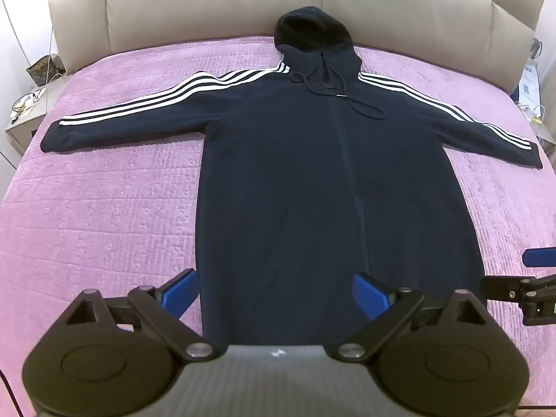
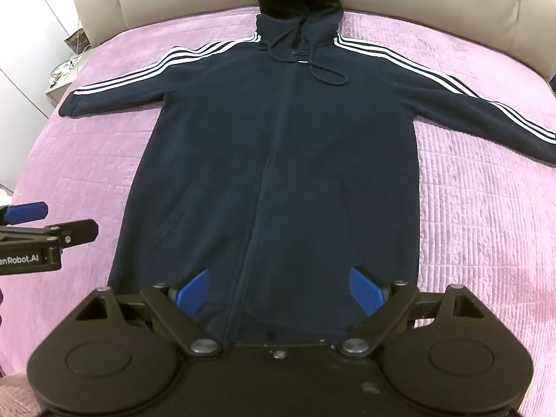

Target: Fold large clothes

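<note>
A long navy zip hoodie (image 1: 312,173) with white sleeve stripes lies flat, front up, on the pink bedspread (image 1: 104,201), sleeves spread wide and hood toward the headboard. It also shows in the right wrist view (image 2: 278,160). My left gripper (image 1: 274,293) is open and empty, held above the hem's left part. My right gripper (image 2: 278,292) is open and empty above the hem near the zip. The right gripper's tip shows at the right edge of the left wrist view (image 1: 521,278); the left gripper's tip shows at the left edge of the right wrist view (image 2: 41,229).
A padded beige headboard (image 1: 243,3) runs along the far side of the bed. A nightstand (image 1: 27,114) with cables and a small camouflage bag stands at the far left. Another nightstand with papers (image 1: 530,87) is at the far right.
</note>
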### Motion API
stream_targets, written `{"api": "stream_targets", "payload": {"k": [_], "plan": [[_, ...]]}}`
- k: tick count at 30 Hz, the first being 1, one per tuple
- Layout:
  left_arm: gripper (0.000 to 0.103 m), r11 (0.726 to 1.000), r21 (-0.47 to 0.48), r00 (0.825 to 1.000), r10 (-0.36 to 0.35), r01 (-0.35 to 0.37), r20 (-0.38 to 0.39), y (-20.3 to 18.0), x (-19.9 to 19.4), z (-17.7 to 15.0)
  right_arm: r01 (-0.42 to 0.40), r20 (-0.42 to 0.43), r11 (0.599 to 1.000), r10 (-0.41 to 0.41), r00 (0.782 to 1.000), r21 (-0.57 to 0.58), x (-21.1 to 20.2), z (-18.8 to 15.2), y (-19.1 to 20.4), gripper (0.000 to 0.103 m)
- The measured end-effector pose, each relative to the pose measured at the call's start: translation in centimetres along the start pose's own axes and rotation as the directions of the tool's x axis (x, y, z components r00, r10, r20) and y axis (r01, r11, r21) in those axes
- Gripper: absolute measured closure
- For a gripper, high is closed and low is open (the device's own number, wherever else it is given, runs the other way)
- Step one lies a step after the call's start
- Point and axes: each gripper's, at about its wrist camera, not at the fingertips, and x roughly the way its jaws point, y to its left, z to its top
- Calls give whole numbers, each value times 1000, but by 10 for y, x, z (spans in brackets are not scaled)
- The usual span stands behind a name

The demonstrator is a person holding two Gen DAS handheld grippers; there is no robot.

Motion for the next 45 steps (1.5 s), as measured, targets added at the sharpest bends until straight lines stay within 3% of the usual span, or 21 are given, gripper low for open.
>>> {"api": "stream_targets", "payload": {"k": [15, 17, 45], "plan": [[8, 1000, -1, 1000, 5, -5, -3, -3, -4, 1, 10, -4, 1000, -10, 1000, 6, -3, -1, 17, 0], [8, 1000, -1, 1000, 2, -2, -3, -2, -4, 1, -8, -6, 1000, 8, 1000, -4, -1, 1, 1, 0], [8, 1000, -13, 1000, -8, 8, -6, 3, 1, 1, -15, -15, 1000, 15, 1000, -15, 2, 2, 1, 0]]}}
